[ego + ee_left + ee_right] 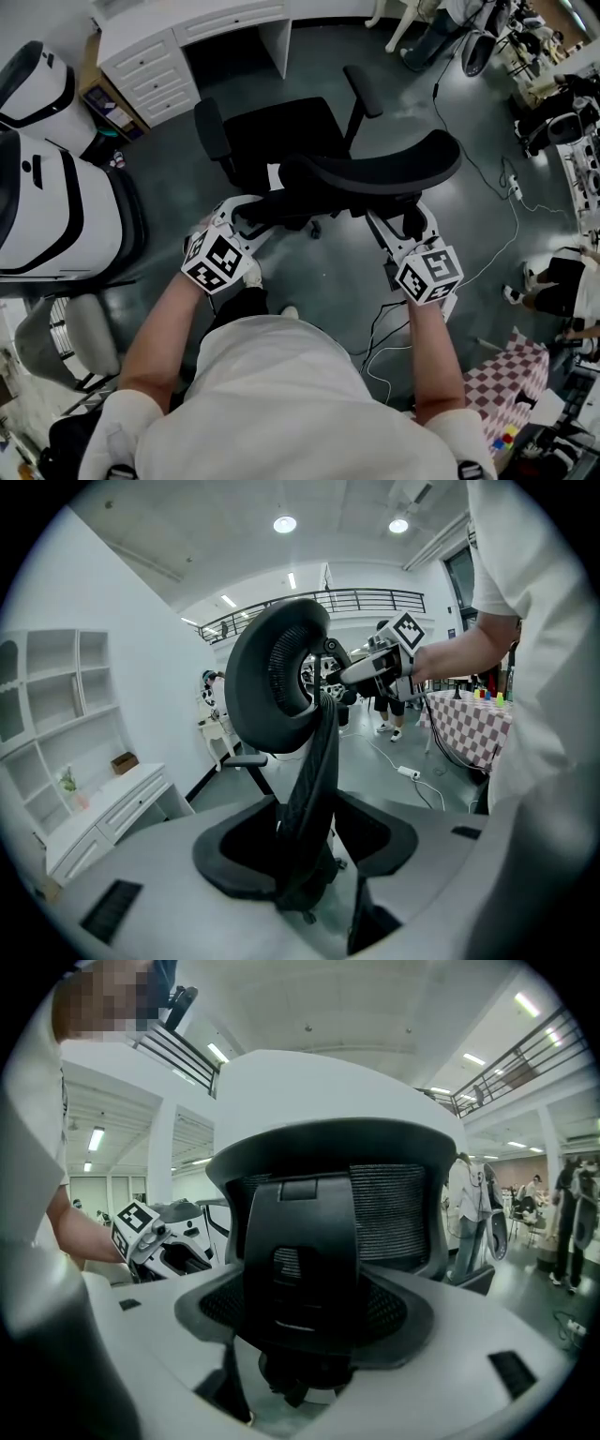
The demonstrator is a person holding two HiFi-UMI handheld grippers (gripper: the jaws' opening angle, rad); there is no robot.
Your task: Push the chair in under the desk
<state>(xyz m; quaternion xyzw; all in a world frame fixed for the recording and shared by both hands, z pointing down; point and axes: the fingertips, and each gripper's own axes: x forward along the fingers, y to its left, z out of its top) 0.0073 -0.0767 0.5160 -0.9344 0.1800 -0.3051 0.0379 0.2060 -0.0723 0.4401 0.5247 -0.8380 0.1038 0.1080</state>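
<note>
One chair point(281, 141), grey floor point(328, 277), white desk point(187, 28).

The chair point(319, 159) is black all over, and its backrest is a fine black mesh. At the far left, the counter point(187, 42) is white, drawers included. The floor point(309, 281) is dark grey with a dull sheen. The left gripper point(251, 214) and the right gripper point(398, 228) are white with black inner jaws, each marked at its near end with black squares on white. At the near right lies a cloth point(506, 380) checked red and white. The person's shirt point(281, 403) is white.
</note>
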